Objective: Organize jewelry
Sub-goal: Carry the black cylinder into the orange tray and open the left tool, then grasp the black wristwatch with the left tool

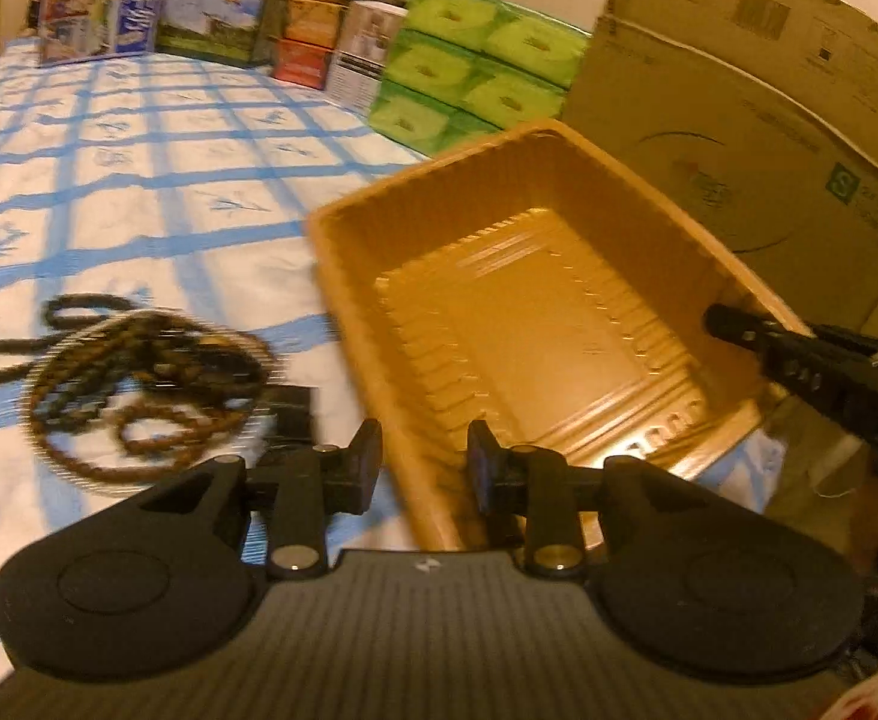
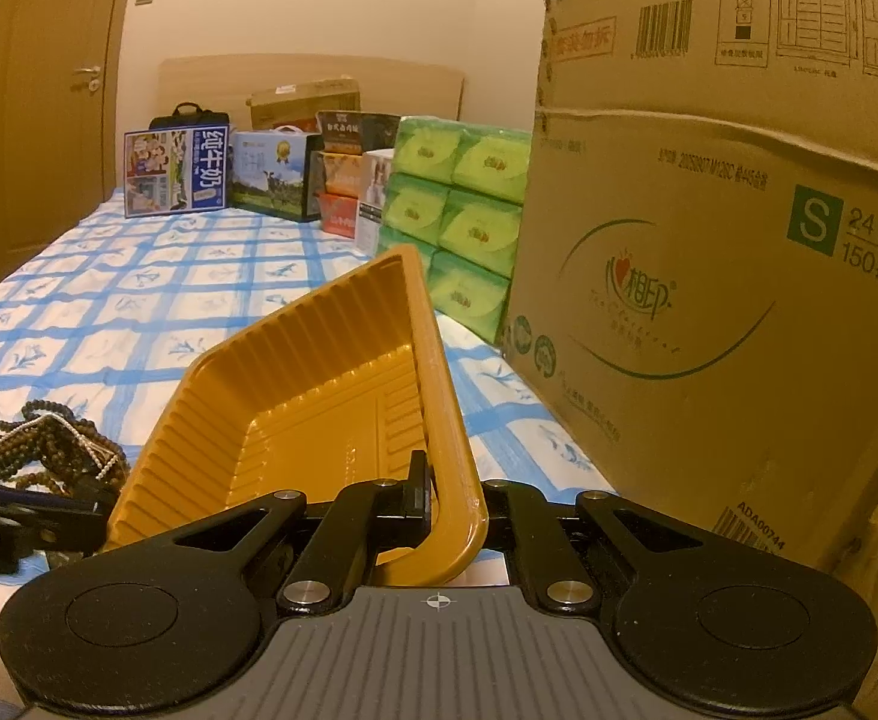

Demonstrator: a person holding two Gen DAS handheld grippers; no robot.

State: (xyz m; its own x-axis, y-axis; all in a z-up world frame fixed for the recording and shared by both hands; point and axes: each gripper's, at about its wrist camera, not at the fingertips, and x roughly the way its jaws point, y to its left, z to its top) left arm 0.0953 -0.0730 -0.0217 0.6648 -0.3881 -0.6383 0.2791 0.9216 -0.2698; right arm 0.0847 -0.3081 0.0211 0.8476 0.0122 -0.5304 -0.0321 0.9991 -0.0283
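Note:
An orange plastic tray (image 1: pixel 535 324) lies tilted on the blue-checked bedspread, and nothing shows inside it. My right gripper (image 2: pixel 451 495) is shut on the tray's near rim (image 2: pixel 457 456), one finger inside the wall and the other hidden behind it; in the left wrist view the right gripper (image 1: pixel 721 321) reaches in at the tray's right corner. A tangled pile of brown and dark bead strings (image 1: pixel 138 384) lies on the bed left of the tray, also seen as the bead pile (image 2: pixel 48 450). My left gripper (image 1: pixel 423 450) hovers open over the tray's near left edge, nothing between its fingers.
A large cardboard box (image 2: pixel 709 276) stands close on the right of the tray. Green tissue packs (image 2: pixel 463 210) and several gift boxes (image 2: pixel 270 174) line the far side of the bed. The bedspread (image 1: pixel 138 180) stretches away left of the tray. A door (image 2: pixel 42 108) is at far left.

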